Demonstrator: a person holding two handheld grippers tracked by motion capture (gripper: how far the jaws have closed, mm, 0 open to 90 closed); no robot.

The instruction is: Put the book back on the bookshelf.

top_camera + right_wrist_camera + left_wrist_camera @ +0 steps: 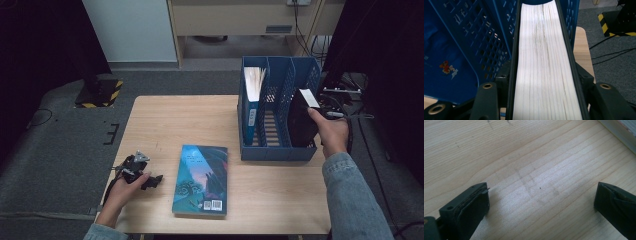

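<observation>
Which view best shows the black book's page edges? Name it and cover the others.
The right gripper view: the black book runs up between the right gripper jaws, white page edges facing the camera. The high view shows it small, going into the blue file rack. The left gripper view shows bare table.

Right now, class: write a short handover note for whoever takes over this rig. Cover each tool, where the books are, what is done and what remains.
Right tool: shut on the black book, going upright into the right slot of the blue rack.
Left tool: open, idle low over bare table near its left edge.
Done: one book stands in the left slot.
Left: seat the black book, let go, then file the blue book lying flat on the table.
</observation>
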